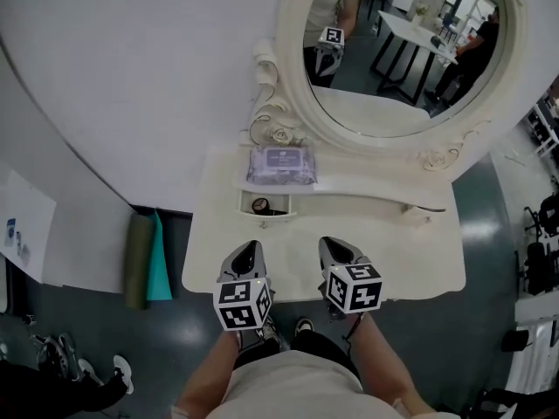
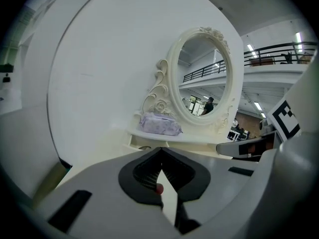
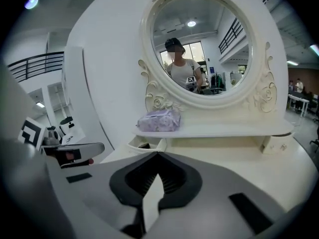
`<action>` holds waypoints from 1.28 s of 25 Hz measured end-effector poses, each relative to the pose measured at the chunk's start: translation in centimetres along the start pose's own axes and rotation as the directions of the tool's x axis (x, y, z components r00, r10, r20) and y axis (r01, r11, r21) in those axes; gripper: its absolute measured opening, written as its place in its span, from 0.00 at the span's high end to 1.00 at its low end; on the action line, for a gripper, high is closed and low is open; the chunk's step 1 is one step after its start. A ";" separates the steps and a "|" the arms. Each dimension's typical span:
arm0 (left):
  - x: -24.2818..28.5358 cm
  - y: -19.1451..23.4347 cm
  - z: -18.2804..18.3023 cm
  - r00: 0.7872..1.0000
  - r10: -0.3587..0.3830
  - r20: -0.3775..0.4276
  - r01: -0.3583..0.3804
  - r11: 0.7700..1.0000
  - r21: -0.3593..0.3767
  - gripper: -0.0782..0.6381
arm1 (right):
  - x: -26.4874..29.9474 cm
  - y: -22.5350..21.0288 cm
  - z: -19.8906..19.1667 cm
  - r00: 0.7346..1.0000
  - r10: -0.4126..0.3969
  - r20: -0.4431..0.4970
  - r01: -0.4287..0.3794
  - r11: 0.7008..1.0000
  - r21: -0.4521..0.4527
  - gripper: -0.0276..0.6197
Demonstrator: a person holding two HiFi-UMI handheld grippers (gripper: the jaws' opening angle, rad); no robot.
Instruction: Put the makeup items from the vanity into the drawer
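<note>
Open drawer contents too small to identify.

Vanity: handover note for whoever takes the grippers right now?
Left gripper: shut; a tiny red speck low between its pads, can't identify it.
Right gripper: shut, empty.
Both hover over the front of the vanity tabletop, touching nothing.
Small drawer under the shelf: open, with a round dark item inside.
Purple soft pack: on the shelf, by the mirror.
Left to do: probably move the pack into the drawer.
</note>
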State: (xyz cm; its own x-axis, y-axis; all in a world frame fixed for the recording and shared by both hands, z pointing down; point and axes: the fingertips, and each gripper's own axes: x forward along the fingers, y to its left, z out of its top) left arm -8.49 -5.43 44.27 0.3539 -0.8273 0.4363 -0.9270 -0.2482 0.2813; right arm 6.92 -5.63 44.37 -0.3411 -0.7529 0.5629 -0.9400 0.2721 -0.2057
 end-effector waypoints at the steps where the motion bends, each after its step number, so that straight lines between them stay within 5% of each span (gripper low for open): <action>1: -0.1 -0.3 0.0 1.000 0.002 0.004 -0.002 1.000 0.002 0.88 | -0.2 0.0 0.1 1.000 0.004 0.006 -0.004 1.000 -0.001 0.93; 15: -2.7 -7.3 -2.2 0.997 0.079 0.013 -0.080 0.996 0.027 0.88 | -4.2 -2.9 -0.9 0.993 0.114 0.016 -0.113 0.993 -0.045 0.93; 23: -4.1 -7.5 -1.8 0.991 0.124 0.056 -0.125 0.992 0.005 0.88 | -5.0 -1.1 -0.1 0.985 0.167 0.032 -0.160 0.975 -0.156 0.93; 32: -4.7 -6.7 -1.5 0.987 0.147 0.067 -0.147 0.989 -0.007 0.88 | -4.9 -0.7 -0.2 0.985 0.170 0.028 -0.163 0.972 -0.168 0.93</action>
State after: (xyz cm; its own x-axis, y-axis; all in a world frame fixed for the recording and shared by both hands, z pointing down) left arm -3.76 0.90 41.58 0.2046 -0.8868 0.4144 -0.9681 -0.1207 0.2198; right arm 9.22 -1.97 41.94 -0.4957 -0.7119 0.4974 -0.8586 0.4880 -0.1572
